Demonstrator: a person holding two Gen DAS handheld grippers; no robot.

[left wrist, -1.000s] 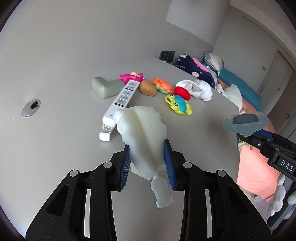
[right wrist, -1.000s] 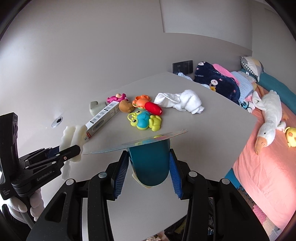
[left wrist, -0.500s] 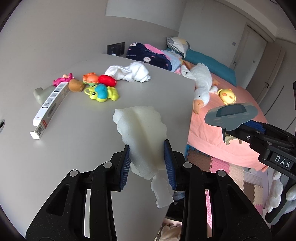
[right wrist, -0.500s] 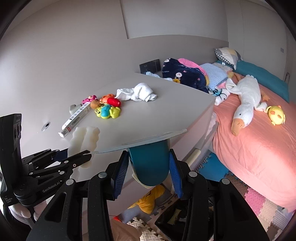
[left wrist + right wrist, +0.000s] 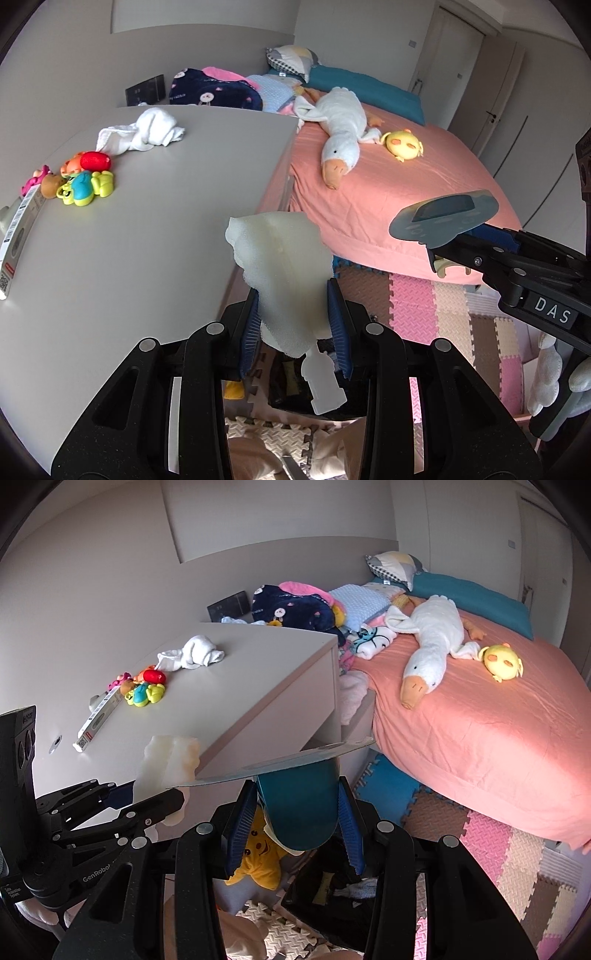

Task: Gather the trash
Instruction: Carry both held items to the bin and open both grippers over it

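My left gripper (image 5: 293, 317) is shut on a torn piece of white foam (image 5: 280, 258), which sticks up from between its blue pads (image 5: 249, 328). It hangs just past the grey table's edge (image 5: 255, 206), above a dark bin (image 5: 291, 384) on the floor. My right gripper (image 5: 295, 823) is shut on a teal plastic package (image 5: 299, 797) with a flat grey card top. It also hangs over the dark bin (image 5: 328, 890). In the left wrist view the right gripper (image 5: 461, 247) and its package (image 5: 443, 218) are at the right. The right wrist view has the left gripper (image 5: 147, 797) and foam (image 5: 170, 760) at the left.
On the table lie a long white box (image 5: 14, 236), several bright toys (image 5: 81, 181) and a white cloth (image 5: 147, 133). A bed with a pink sheet (image 5: 406, 184) and a goose plush (image 5: 340, 125) stands to the right. Coloured foam mats (image 5: 417, 302) cover the floor; a yellow plush (image 5: 258, 856) lies beside the bin.
Both grippers have swung off the table top to the right, past its edge, and now hang over the floor and the bin. Each keeps hold of its item.
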